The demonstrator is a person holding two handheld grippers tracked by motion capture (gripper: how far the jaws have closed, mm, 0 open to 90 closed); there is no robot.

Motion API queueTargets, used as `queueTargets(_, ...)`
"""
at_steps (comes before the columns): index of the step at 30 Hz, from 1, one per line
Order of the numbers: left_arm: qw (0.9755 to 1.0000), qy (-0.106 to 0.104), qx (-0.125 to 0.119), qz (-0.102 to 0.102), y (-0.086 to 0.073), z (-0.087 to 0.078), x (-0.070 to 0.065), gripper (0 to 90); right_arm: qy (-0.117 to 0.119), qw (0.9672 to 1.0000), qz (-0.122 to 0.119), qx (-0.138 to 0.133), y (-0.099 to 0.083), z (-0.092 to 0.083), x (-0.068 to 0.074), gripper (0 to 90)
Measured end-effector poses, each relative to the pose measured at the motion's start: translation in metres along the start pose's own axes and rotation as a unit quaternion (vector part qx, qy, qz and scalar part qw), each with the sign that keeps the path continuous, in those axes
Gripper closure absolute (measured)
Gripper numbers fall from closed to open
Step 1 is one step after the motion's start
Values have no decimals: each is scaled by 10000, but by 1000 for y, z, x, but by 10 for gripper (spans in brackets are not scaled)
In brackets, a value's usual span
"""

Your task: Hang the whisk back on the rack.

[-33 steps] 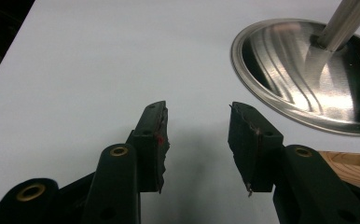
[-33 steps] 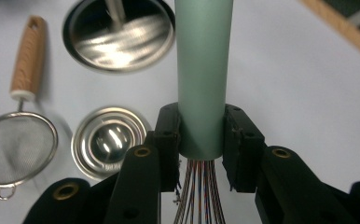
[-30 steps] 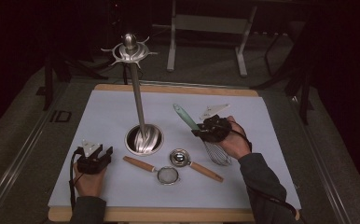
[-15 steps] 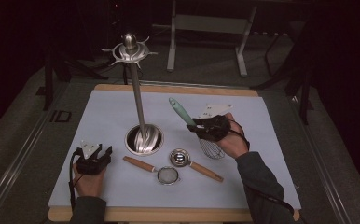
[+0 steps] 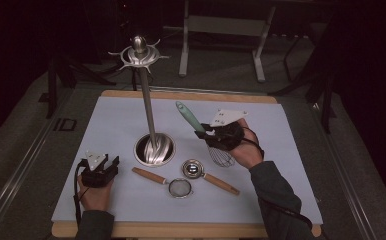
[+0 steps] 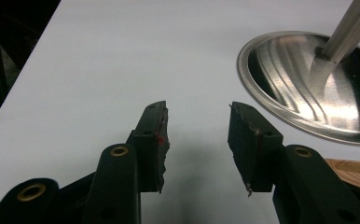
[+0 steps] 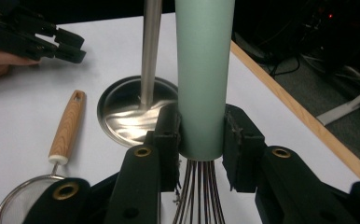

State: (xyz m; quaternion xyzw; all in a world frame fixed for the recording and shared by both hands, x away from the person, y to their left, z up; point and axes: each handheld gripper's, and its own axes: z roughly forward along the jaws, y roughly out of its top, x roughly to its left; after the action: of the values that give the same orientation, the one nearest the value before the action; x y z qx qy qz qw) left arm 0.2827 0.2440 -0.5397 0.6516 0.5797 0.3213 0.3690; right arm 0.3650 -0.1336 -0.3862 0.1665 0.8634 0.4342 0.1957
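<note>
the whisk (image 5: 207,135) has a pale mint-green handle and dark metal wires. the strainer (image 5: 168,183) has a light wooden handle and a silvery mesh. the stand (image 5: 153,149) is brushed, shiny steel. the counter (image 5: 111,120) has a plain white top edged in light wood. the gripper fingers (image 6: 155,144) are black.

Tall metal stand (image 5: 147,107) with its round base (image 5: 154,149) blocks mid-surface, the strainer (image 5: 180,188) and small ladle (image 5: 193,169) clutter the front centre between the hands, while the white surface (image 5: 113,120) lies open at the far left, far right and behind the stand.
</note>
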Motion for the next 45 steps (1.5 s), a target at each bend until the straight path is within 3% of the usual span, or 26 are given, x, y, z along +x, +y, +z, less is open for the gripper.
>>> queueTargets(28,9999,4,96,50,1,1,0,575,-70,9981,-131,-599,27,-8,7,691)
queueTargets(45,9999,2,95,41,1,2,0,575,-94,9965,-234,-800,43,-14,12,690)
